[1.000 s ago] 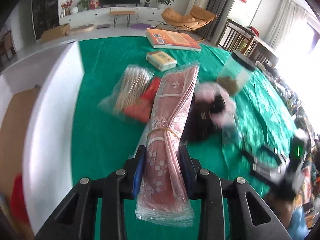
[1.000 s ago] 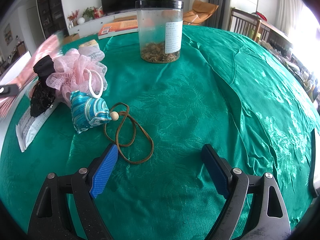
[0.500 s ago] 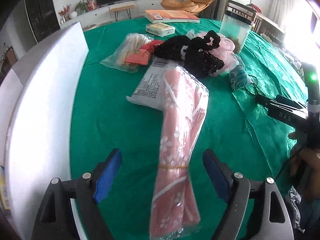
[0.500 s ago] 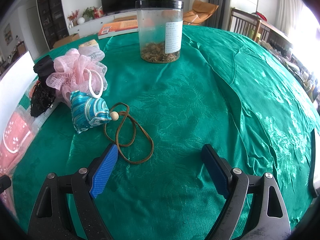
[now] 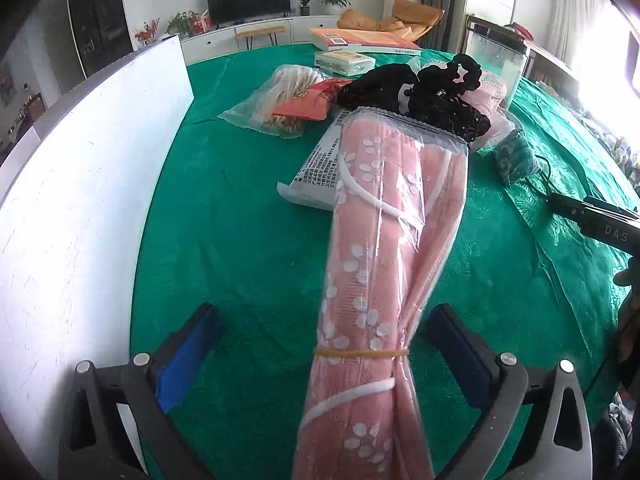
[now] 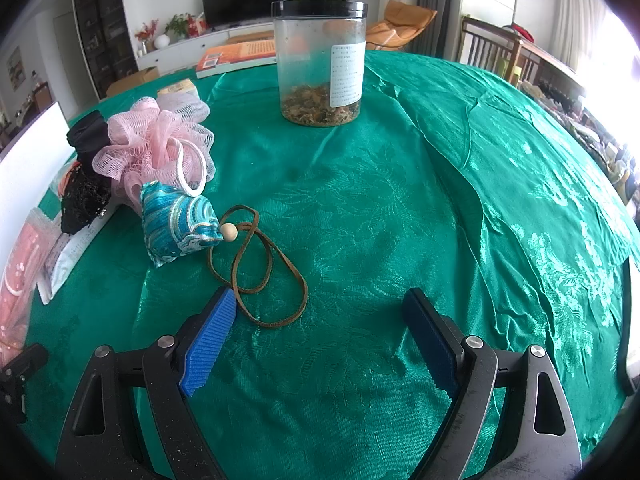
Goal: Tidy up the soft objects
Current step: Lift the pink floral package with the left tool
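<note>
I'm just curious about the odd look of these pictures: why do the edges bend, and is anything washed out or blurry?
Left wrist view: fisheye lens curves the white board; window glare whitens the upper right; the pink towel pack is sharp. Right wrist view: the green tablecloth bulges like a dome, corners are dark, and the jar is crisp.

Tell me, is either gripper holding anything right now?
No. The left gripper is open around the pink wrapped towel, pads clear; the right gripper is open and empty.
</note>
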### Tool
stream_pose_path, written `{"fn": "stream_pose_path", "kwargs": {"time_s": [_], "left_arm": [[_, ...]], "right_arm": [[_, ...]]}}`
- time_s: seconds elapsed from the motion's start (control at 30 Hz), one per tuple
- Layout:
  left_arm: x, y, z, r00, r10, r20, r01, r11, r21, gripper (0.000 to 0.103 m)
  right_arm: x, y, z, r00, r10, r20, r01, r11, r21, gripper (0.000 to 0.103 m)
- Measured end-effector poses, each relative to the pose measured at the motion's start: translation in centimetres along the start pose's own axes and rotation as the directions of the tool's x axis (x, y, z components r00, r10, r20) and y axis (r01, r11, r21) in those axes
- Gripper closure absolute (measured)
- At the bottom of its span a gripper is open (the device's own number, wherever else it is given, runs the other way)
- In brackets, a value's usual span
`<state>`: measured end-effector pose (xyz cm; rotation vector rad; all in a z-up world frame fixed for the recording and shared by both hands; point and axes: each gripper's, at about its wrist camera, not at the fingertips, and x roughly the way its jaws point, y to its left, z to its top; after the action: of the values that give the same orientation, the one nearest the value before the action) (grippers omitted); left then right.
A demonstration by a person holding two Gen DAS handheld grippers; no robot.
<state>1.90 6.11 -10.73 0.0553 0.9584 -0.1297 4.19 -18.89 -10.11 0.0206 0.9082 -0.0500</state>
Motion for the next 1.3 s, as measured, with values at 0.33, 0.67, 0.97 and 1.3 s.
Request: {"fn": "stream_pose_path", "kwargs": {"time_s": [0.33,0.67,0.97,1.3], "left_arm": [[-0.1,-0.1,-0.1,1.000,0.002,0.013,-0.002,1.000,-0.002,0.000],[-0.1,-0.1,-0.1,1.000,0.001,0.014,-0.001,1.000,-0.001,0.000],[-0.1,-0.1,-0.2,1.000,0.001,0.015,-0.001,1.000,-0.001,0.000],[-0.5,0.4,0.9,0.994,-0.052,-0.097,0.051,0.999,-0.012,0.000]], "right_arm": [[0.0,0.0,0.0,1.000,0.000,0.000,0.000,1.000,0.000,0.015],[0.0,0.0,0.0,1.000,0.000,0.000,0.000,1.000,0.000,0.015],[0.0,0.0,0.0,1.000,0.000,0.000,0.000,1.000,0.000,0.015],[-0.5,-1.5,-0.1,0.992,0.120,0.034,-0.122,0.990,0.064,0.015]]}}
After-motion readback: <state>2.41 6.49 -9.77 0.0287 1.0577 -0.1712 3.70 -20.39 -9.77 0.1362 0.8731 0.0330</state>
